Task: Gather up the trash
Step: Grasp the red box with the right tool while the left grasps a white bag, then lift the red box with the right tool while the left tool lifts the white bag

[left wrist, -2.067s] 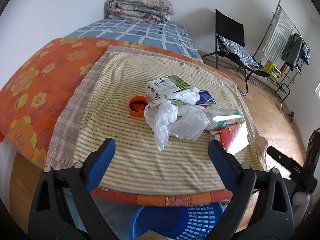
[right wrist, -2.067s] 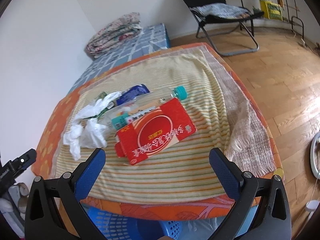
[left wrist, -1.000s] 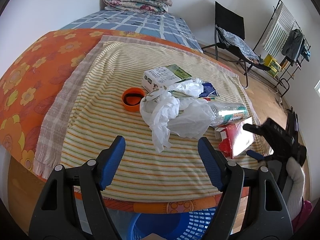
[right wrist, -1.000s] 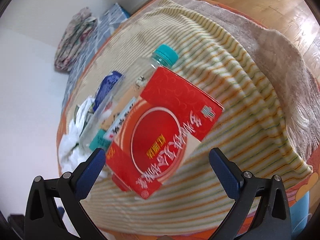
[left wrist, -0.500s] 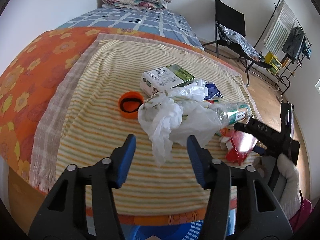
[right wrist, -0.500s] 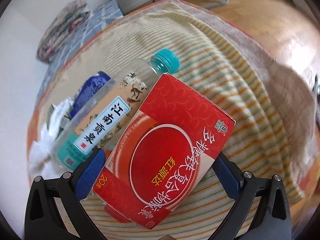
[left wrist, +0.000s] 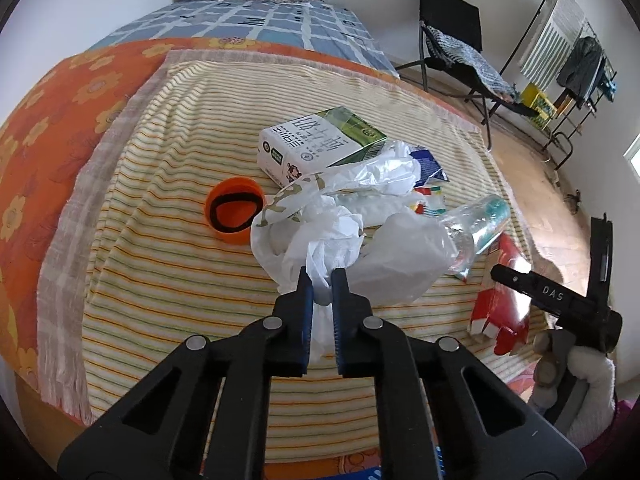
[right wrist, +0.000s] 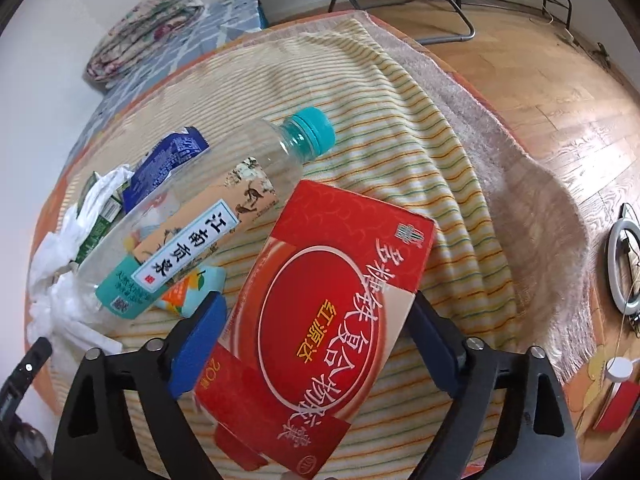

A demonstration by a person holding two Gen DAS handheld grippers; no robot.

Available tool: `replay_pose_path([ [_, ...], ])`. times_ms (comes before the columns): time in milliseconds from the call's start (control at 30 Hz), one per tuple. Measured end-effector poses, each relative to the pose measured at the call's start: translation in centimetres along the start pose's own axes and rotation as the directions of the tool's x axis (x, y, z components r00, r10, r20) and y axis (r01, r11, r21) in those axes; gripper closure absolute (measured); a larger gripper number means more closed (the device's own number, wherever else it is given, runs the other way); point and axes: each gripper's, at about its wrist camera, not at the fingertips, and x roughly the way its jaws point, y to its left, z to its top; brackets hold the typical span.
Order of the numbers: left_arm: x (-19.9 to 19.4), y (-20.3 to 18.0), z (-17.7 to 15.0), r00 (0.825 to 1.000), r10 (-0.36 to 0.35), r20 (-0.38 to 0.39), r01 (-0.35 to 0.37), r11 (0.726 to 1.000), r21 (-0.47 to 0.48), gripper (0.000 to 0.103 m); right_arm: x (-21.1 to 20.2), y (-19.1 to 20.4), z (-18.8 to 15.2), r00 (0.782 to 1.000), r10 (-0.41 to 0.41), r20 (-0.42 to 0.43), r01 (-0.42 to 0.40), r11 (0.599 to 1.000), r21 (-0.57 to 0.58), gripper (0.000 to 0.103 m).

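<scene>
A pile of trash lies on a striped cloth (left wrist: 168, 264). My left gripper (left wrist: 319, 280) is shut on a crumpled white plastic bag (left wrist: 320, 240) at the near side of the pile. My right gripper (right wrist: 316, 320) has closed in on a red carton (right wrist: 328, 316), its blue pads touching both sides; the carton also shows in the left wrist view (left wrist: 502, 300). A clear plastic bottle with a teal cap (right wrist: 208, 232) lies beside the carton. A white-green milk carton (left wrist: 316, 144) and an orange lid (left wrist: 234, 210) lie further back.
A blue wrapper (right wrist: 168, 164) and a small colourful carton (right wrist: 192, 292) lie under the bottle. A blue basket edge (left wrist: 372, 474) shows below the table's front. A folding chair (left wrist: 452, 48) and drying rack (left wrist: 568, 40) stand on the wooden floor.
My left gripper moved forward and closed on the white plastic bag. My right gripper moved onto the red carton and narrowed until its pads met the sides.
</scene>
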Motion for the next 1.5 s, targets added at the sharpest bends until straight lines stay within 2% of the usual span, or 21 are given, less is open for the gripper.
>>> replay_pose_path([
  [33, -0.3, -0.1, -0.1, 1.000, -0.004, 0.005, 0.003, 1.000, 0.004, 0.097, -0.2, -0.1, 0.0, 1.000, 0.010, 0.000, -0.010, 1.000, 0.002, 0.021],
  [67, -0.6, -0.2, -0.2, 1.000, -0.005, 0.011, 0.005, 1.000, 0.009, 0.097, -0.6, -0.2, -0.3, 1.000, 0.019, 0.008, -0.019, 1.000, 0.004, 0.034],
  [133, -1.2, -0.3, -0.3, 1.000, -0.003, 0.024, 0.002, 1.000, 0.021, 0.098, -1.5, -0.4, -0.1, 0.999, 0.022, 0.047, -0.022, 1.000, -0.010, 0.049],
  [200, -1.8, -0.6, -0.6, 0.999, 0.006, 0.036, -0.008, 0.999, 0.037, 0.098, -2.0, -0.4, 0.1, 0.998, 0.033, 0.062, -0.030, 0.998, -0.047, 0.053],
  [300, -2.1, -0.6, -0.9, 0.999, 0.001, 0.037, -0.002, 0.999, 0.034, 0.098, -1.5, -1.1, 0.2, 0.997, 0.071, 0.022, -0.070, 0.997, -0.041, 0.049],
  [367, -2.2, -0.7, -0.9, 0.999, 0.001, 0.038, -0.002, 0.999, 0.032, 0.098, -0.7, -1.9, 0.3, 0.992, 0.119, -0.034, -0.118, 0.993, 0.008, 0.032],
  [467, -2.6, -1.0, -0.9, 0.999, 0.003, 0.047, -0.005, 0.999, 0.042, 0.098, -0.3, -2.1, 0.1, 0.987, 0.140, -0.072, -0.138, 0.990, 0.043, 0.026],
  [567, -2.7, -1.3, -0.9, 0.999, 0.003, 0.054, -0.006, 0.999, 0.047, 0.098, 0.0, -1.1, 0.0, 0.993, 0.098, -0.068, -0.098, 0.995, 0.005, 0.021],
  [733, -3.1, -1.5, -0.7, 0.998, -0.004, 0.062, 0.002, 0.999, 0.042, 0.098, 0.3, 0.8, 0.4, 0.998, 0.033, -0.049, -0.033, 0.999, -0.009, 0.020],
  [833, -3.5, -1.5, -0.8, 0.998, -0.003, 0.069, 0.000, 0.999, 0.048, 0.098, 1.3, 1.8, 0.7, 0.999, -0.013, -0.047, 0.011, 0.999, -0.046, 0.009],
  [867, -3.6, -1.5, -0.8, 0.998, -0.004, 0.070, 0.000, 0.999, 0.048, 0.098, 1.9, 2.4, 0.8, 0.997, -0.051, -0.055, 0.046, 0.996, -0.078, 0.008],
  [933, -3.8, -1.3, -0.8, 0.997, -0.002, 0.074, -0.002, 0.999, 0.050, 0.098, 2.5, 3.5, 0.6, 0.990, -0.140, -0.034, 0.132, 0.977, -0.165, 0.008],
  [1000, -4.1, -1.1, -0.7, 0.997, 0.001, 0.078, -0.005, 0.999, 0.051, 0.098, 2.4, 3.8, 0.3, 0.988, -0.155, -0.007, 0.151, 0.970, -0.191, 0.008],
  [1100, -4.5, -0.6, -0.7, 0.997, -0.003, 0.083, -0.001, 0.999, 0.042, 0.098, 1.9, 3.1, 0.3, 0.992, -0.129, 0.004, 0.128, 0.977, -0.170, 0.014],
  [1167, -4.9, -0.3, -0.8, 0.996, -0.009, 0.084, 0.005, 0.999, 0.039, 0.098, 1.3, 2.4, 0.3, 0.993, -0.118, 0.006, 0.117, 0.981, -0.155, 0.023],
  [1233, -5.2, -0.2, -0.8, 0.996, -0.014, 0.086, 0.010, 0.999, 0.039, 0.098, 0.7, 1.6, 0.0, 0.997, -0.074, -0.005, 0.072, 0.988, -0.139, 0.023],
  [1500, -6.7, -0.6, -1.7, 0.995, -0.049, 0.092, 0.044, 0.998, 0.050, 0.098, -1.6, 0.2, -1.8, 1.000, 0.007, 0.015, -0.005, 0.992, -0.129, 0.024],
])
